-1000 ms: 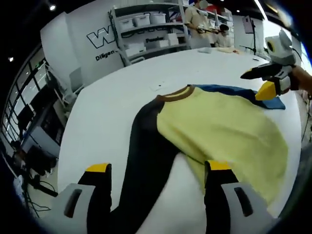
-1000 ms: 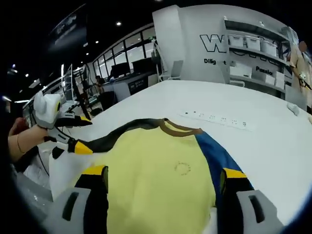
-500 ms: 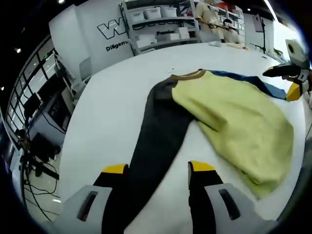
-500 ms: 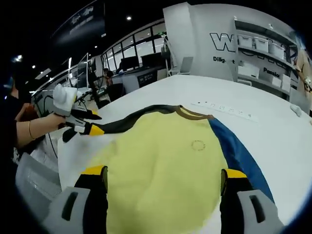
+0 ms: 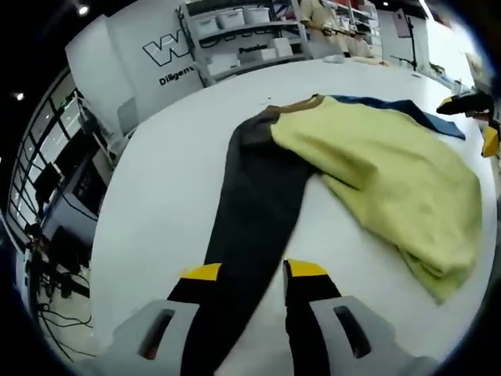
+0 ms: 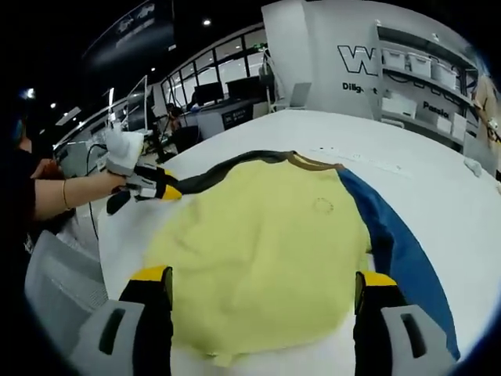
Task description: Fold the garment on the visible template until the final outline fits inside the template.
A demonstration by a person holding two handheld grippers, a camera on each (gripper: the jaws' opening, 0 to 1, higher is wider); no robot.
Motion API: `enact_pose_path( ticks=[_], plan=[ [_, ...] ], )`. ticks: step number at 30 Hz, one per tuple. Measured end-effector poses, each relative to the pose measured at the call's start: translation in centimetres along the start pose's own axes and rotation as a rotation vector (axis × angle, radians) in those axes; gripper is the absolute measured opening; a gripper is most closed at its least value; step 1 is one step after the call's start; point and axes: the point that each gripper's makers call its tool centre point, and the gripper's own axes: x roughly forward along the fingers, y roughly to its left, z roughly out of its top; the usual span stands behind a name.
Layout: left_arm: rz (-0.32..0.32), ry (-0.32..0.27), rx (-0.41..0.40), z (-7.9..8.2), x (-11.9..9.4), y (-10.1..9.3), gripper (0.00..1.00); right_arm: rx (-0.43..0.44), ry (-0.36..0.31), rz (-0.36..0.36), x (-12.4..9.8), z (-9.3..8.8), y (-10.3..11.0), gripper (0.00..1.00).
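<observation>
A: Left gripper view first. The left gripper point(image 5: 250, 274) has its jaws drawn in on either side of the dark sleeve point(image 5: 254, 200), near the cuff end. I can't tell whether they truly pinch the cloth or only straddle it.

B: Where's the rest of the sweatshirt?

A: The yellow body point(image 5: 383, 176) lies bunched on the white table point(image 5: 164, 157), blue sleeve point(image 5: 399, 117) running off beyond it. I judge the risk is a shallow grip: the sleeve could slip out mid-fold and land crooked. No template outline is clear to me here.

B: Anything in the way?

A: Shelving with bins point(image 5: 235, 39) and a lettered wall stand well behind; the table around the sleeve carries nothing else.

B: And the right gripper view?

A: The right gripper point(image 6: 262, 301) is spread wide, jaws either side of the yellow hem point(image 6: 258, 329), holding nothing. The left gripper point(image 6: 153, 188) meets the dark sleeve point(image 6: 219, 171) at its far end. The hem sits near the table edge, so a careless pull could drag cloth over it, I'd say. Desks and monitors point(image 6: 227, 110) stand far back.
</observation>
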Motion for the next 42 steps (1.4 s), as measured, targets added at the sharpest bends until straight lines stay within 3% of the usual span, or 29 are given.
enact_pose_path(
  ticks=[4, 5, 8, 12, 17, 23, 30, 34, 36, 38, 42],
  plan=[
    [0.006, -0.007, 0.023, 0.2, 0.2, -0.1, 0.00, 0.016, -0.005, -0.004, -0.3, -0.1, -0.1, 0.96],
    [0.013, -0.012, 0.050, 0.4, 0.2, 0.0, 0.00, 0.019, -0.005, -0.005, -0.4, -0.1, -0.1, 0.96],
    [0.021, -0.035, 0.023, 1.1, -0.4, 0.4, 0.00, 0.012, -0.003, -0.013, -0.6, -0.3, 0.0, 0.96],
    [0.072, -0.075, -0.011, 2.4, -1.5, 2.6, 0.00, 0.012, -0.001, -0.015, -0.6, -0.5, 0.1, 0.96],
    [0.111, -0.062, 0.011, 3.3, -1.7, 5.7, 0.00, 0.018, 0.006, -0.007, -0.4, -0.9, 0.3, 0.97],
    [0.145, -0.060, -0.034, 4.3, -1.2, 9.2, 0.00, 0.020, 0.008, -0.001, -0.5, -1.2, 0.6, 0.97],
    [0.205, 0.024, -0.038, 3.3, -0.2, 11.3, 0.00, 0.028, 0.024, -0.011, -0.7, -2.0, 0.4, 0.98],
    [0.231, 0.040, -0.036, 2.9, 0.2, 12.0, 0.00, 0.034, 0.037, -0.018, -0.7, -2.4, 0.1, 0.98],
    [0.254, 0.054, -0.008, 2.8, 0.4, 12.6, 0.00, 0.036, 0.041, -0.022, -0.7, -2.6, 0.1, 0.98],
    [0.301, 0.066, 0.085, 2.9, 0.5, 13.5, 0.00, 0.032, 0.047, -0.028, -0.7, -2.7, 0.0, 0.98],
    [0.299, 0.070, 0.074, 2.8, 1.0, 13.7, 0.00, 0.030, 0.052, -0.033, -0.7, -2.9, 0.0, 0.98]
  ],
)
